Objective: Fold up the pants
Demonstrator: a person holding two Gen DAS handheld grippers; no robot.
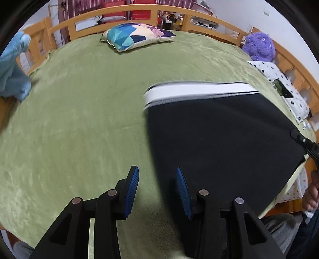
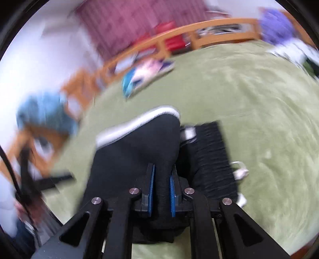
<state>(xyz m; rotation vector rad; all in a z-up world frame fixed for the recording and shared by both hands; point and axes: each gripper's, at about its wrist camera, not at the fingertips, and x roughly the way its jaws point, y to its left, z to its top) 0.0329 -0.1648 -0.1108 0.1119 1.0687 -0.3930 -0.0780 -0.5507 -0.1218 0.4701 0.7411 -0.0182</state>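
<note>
Black pants with a white side stripe hang spread in the air over the green bed, right of my left gripper. That gripper is open and empty, its blue pads beside the pants' left edge. My right gripper is shut on a bunch of the black pants, holding them above the bed; the view is blurred by motion. The ribbed waistband and a white drawstring hang to the right of it. The right gripper's tip shows in the left wrist view at the pants' right edge.
The green blanket covers the bed, ringed by a wooden rail. A patterned pillow lies at the far side, a purple plush toy and a dotted pillow at the right, a blue cloth on the left rail.
</note>
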